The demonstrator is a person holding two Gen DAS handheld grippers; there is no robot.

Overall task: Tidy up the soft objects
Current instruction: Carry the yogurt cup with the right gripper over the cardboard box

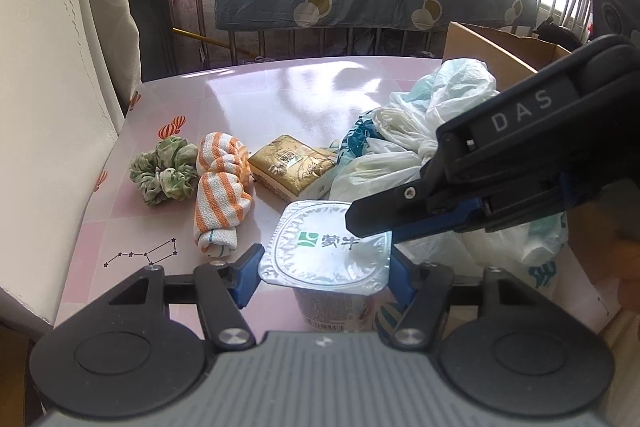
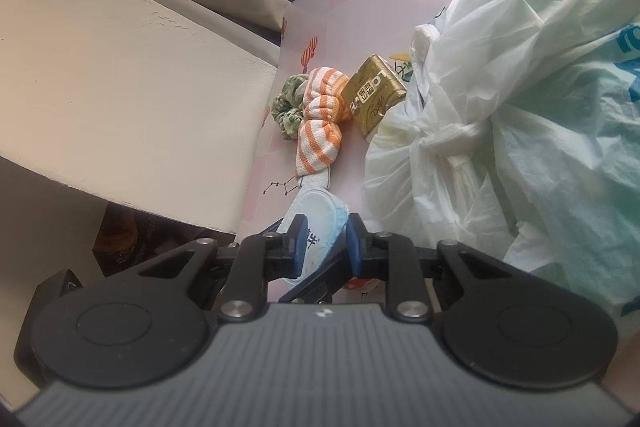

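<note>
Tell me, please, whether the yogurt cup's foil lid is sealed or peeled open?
Sealed: the foil lid lies flat across the yogurt cup, edges crimped all round where visible.

The yogurt cup (image 1: 325,259) carries on its foil lid a green logo followed by the characters "蒙牛", at the lid's centre. The right gripper (image 1: 520,107), at 3 o'clock in the left wrist view, bears the raised letters "DAS" on its black housing. The gold pack (image 2: 374,97) shows large letters "LO" and smaller print too small to read.
</note>
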